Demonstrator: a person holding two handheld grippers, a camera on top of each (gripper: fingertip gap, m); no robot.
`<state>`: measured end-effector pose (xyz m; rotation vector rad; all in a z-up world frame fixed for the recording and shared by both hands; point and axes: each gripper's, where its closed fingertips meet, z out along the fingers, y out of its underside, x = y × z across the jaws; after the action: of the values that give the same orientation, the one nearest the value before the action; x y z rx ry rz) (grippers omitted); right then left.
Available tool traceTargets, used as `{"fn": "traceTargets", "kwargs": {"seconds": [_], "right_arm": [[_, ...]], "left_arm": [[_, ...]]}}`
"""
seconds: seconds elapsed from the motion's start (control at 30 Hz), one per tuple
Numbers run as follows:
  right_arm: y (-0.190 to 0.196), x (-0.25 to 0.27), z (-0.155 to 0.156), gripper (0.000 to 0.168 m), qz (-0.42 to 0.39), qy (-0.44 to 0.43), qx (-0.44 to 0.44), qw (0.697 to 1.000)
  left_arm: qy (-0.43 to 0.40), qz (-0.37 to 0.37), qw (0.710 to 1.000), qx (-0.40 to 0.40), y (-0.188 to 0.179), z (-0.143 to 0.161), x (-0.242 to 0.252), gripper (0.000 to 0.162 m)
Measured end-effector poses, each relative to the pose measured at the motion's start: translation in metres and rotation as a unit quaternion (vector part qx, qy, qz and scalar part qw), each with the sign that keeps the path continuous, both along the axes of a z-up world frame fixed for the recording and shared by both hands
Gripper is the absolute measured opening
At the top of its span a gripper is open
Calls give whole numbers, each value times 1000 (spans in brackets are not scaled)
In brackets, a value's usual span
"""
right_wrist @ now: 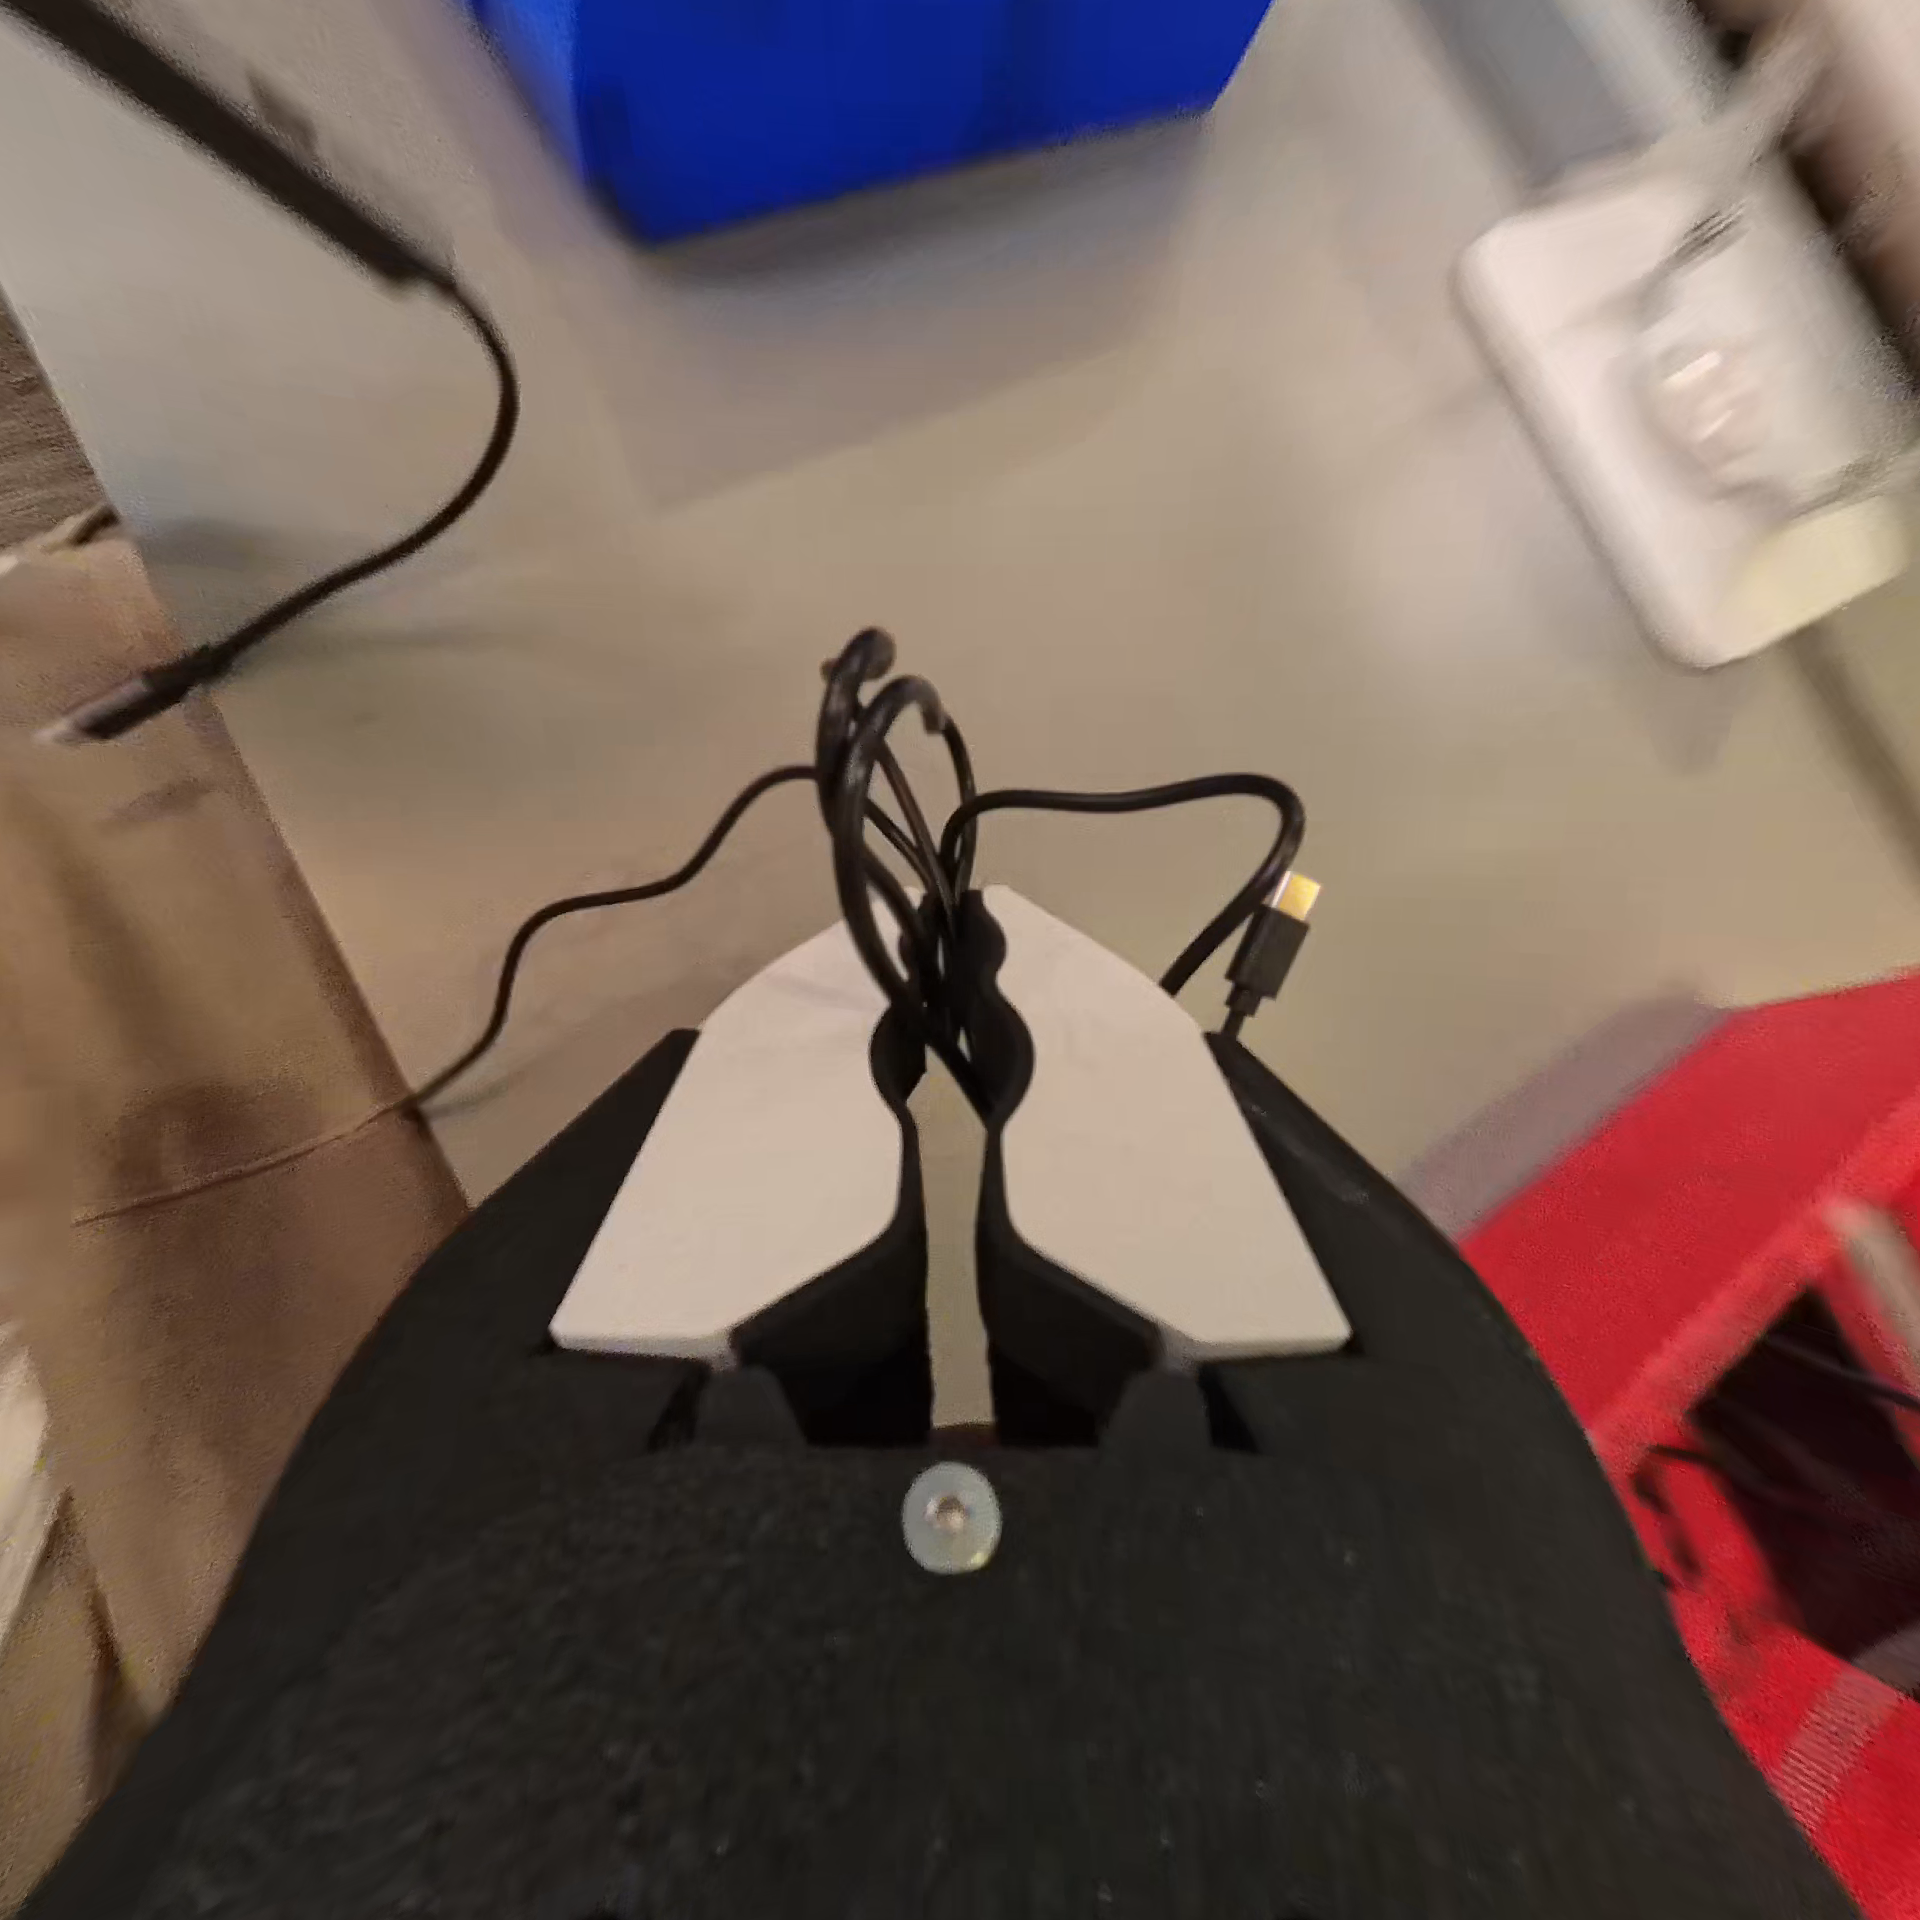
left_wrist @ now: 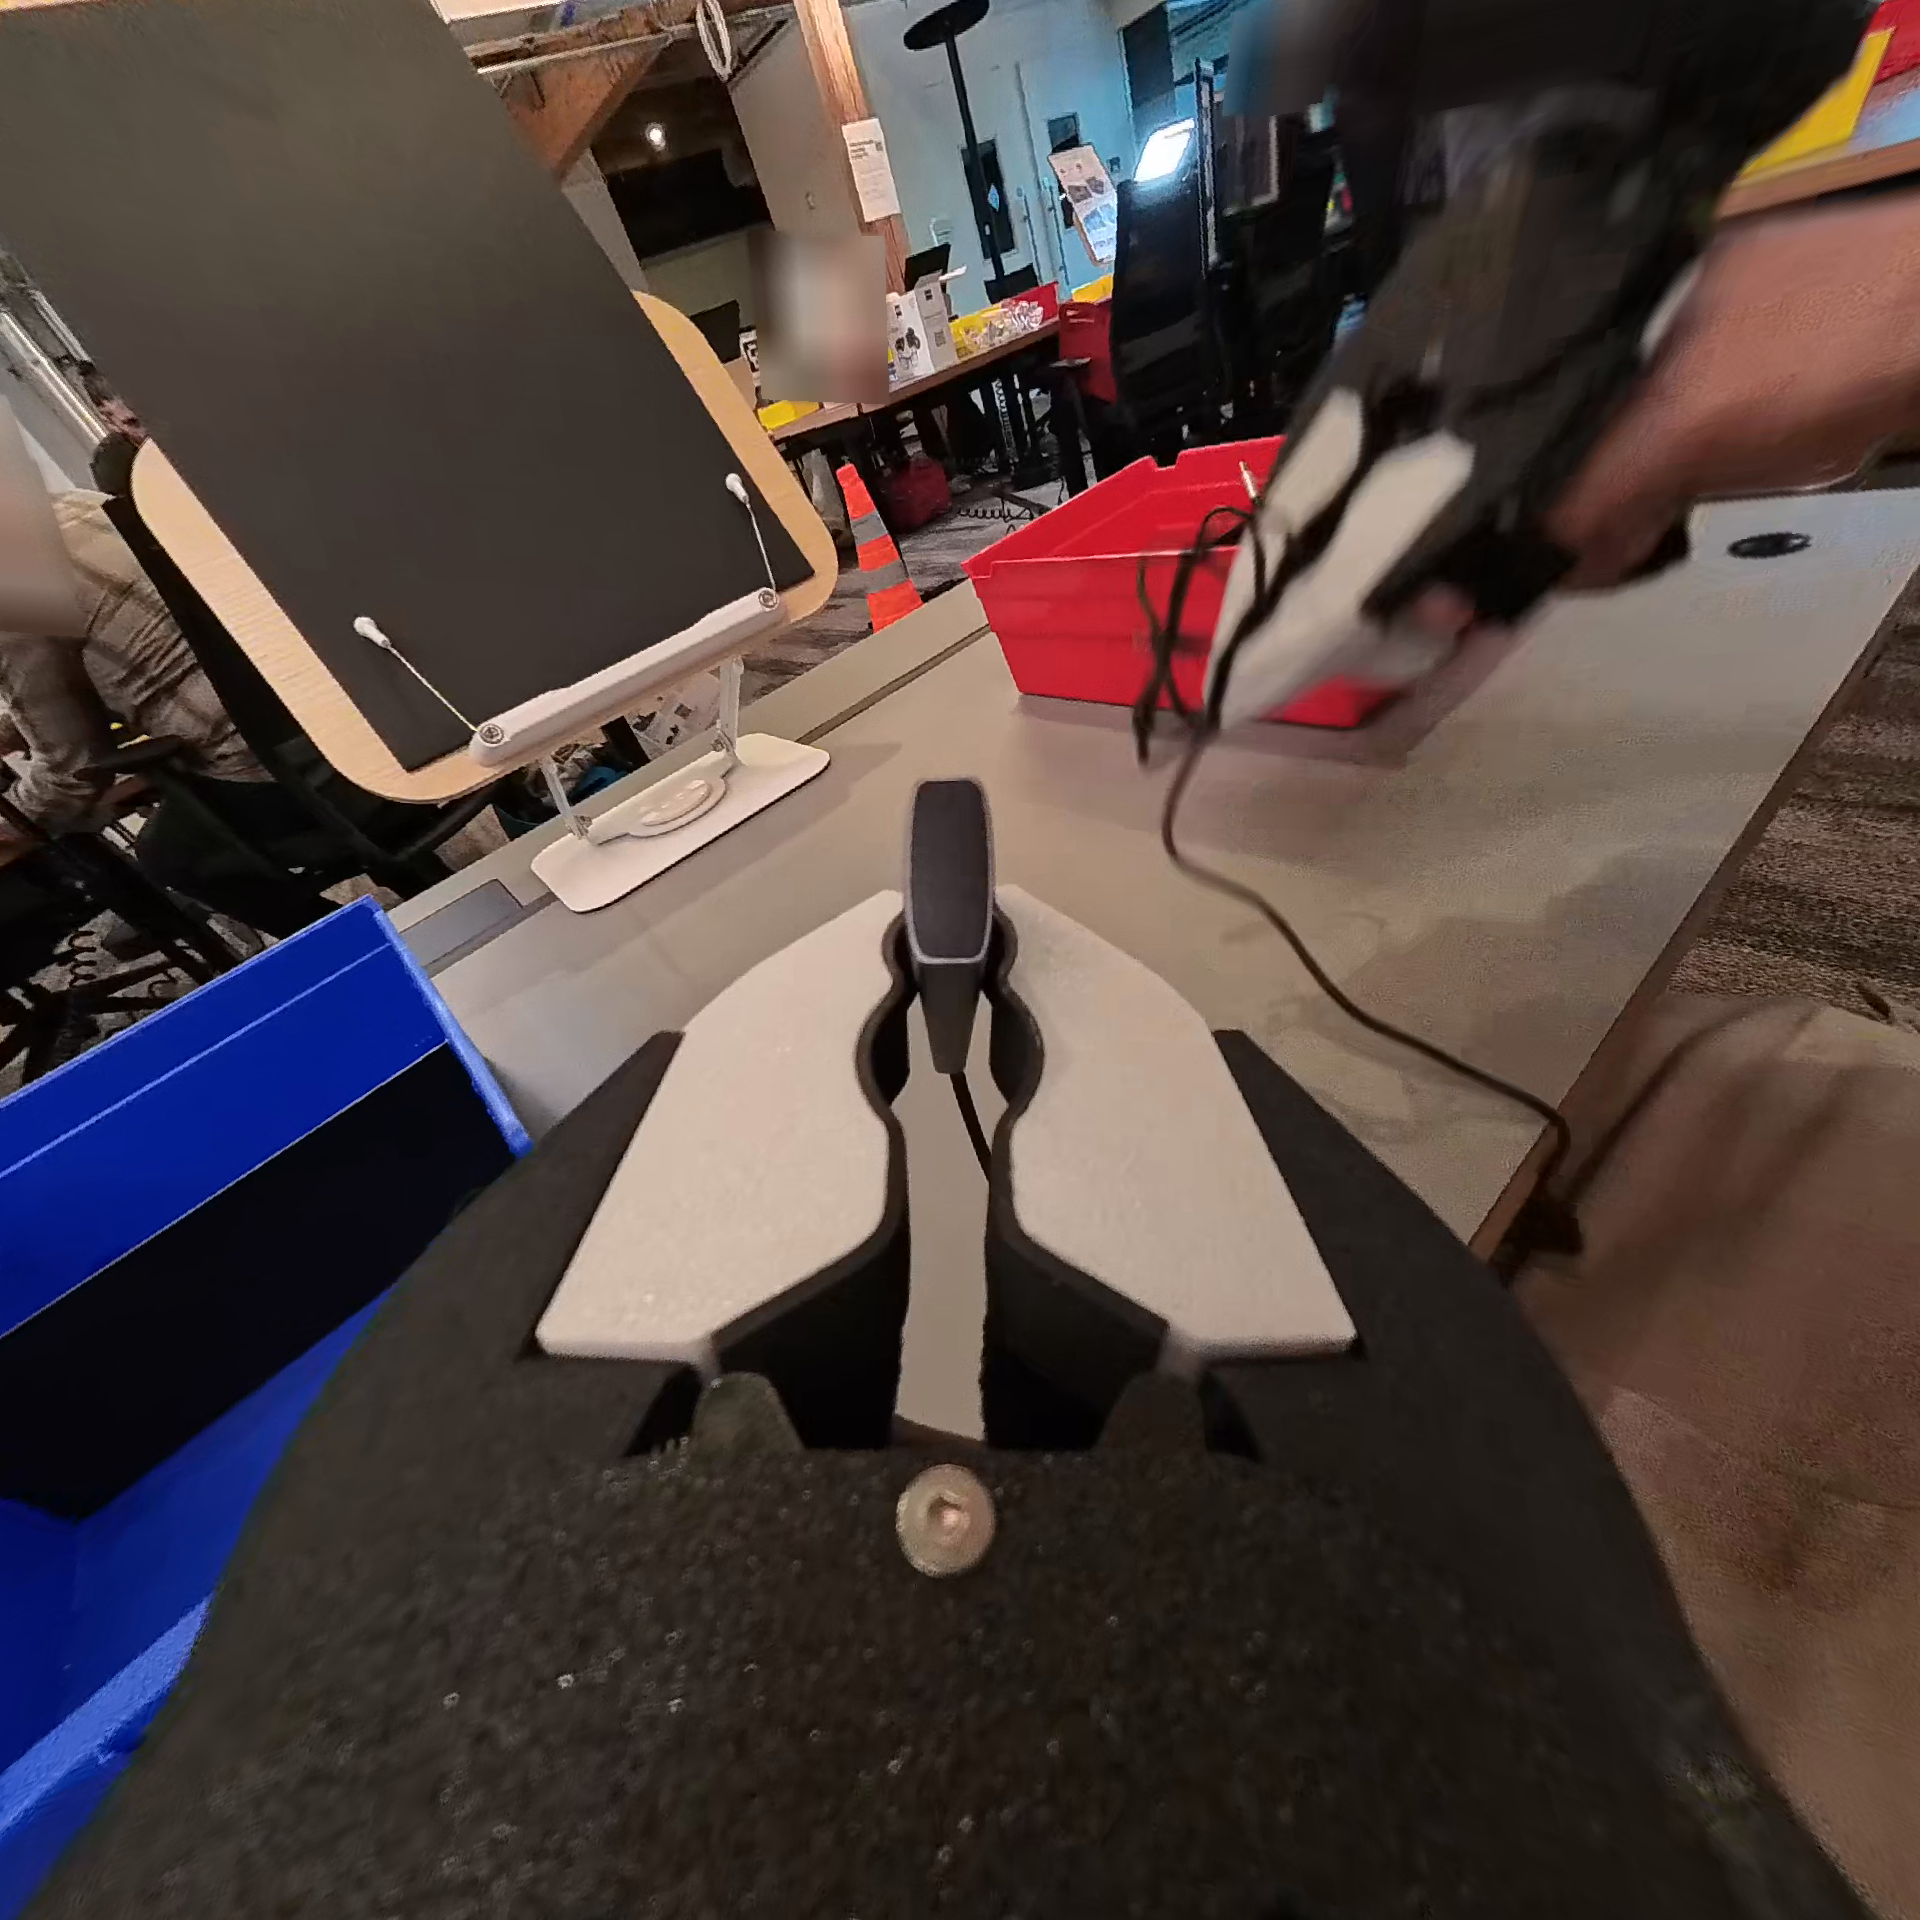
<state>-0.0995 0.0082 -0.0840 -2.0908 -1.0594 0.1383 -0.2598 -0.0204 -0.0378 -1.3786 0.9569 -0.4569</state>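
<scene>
- Now left gripper (left_wrist: 948,940) is pinching a black cable's (left_wrist: 1299,966) flat plug (left_wrist: 945,883) above the table (left_wrist: 1403,831).
- Right gripper (right_wrist: 951,935) clamps that cable's bunched loops (right_wrist: 883,790), near the red bin (right_wrist: 1683,1247).

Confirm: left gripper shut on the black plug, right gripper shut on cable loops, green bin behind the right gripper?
Not quite: the bin is red, not green, as the left wrist view shows. The left gripper is shut on the black plug, and the right gripper on cable loops.

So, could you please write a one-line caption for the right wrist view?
Right gripper pinches looped black cable above grey table, its plug dangling near the red bin.
</scene>
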Motion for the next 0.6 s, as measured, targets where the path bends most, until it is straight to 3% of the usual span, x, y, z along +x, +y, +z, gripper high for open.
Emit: {"fn": "traceTargets", "kwargs": {"seconds": [0.2,0.3,0.37,0.47,0.6], "right_arm": [[24,98,162,3,-97,-86,184,974],[32,155,205,3,-150,-134,216,955],[36,184,209,3,-166,-159,208,951],[42,223,188,3,-189,-199,173,946],[56,262,109,3,-207,-218,82,950]], "left_arm": [[0,-11,1000,2,-3,0,2,10],[2,-12,1000,7,-4,2,2,10],[3,-11,1000,8,-4,2,1,10],[1,-10,1000,5,-3,1,-1,10],[1,-13,1000,0,-3,0,1,10]]}}
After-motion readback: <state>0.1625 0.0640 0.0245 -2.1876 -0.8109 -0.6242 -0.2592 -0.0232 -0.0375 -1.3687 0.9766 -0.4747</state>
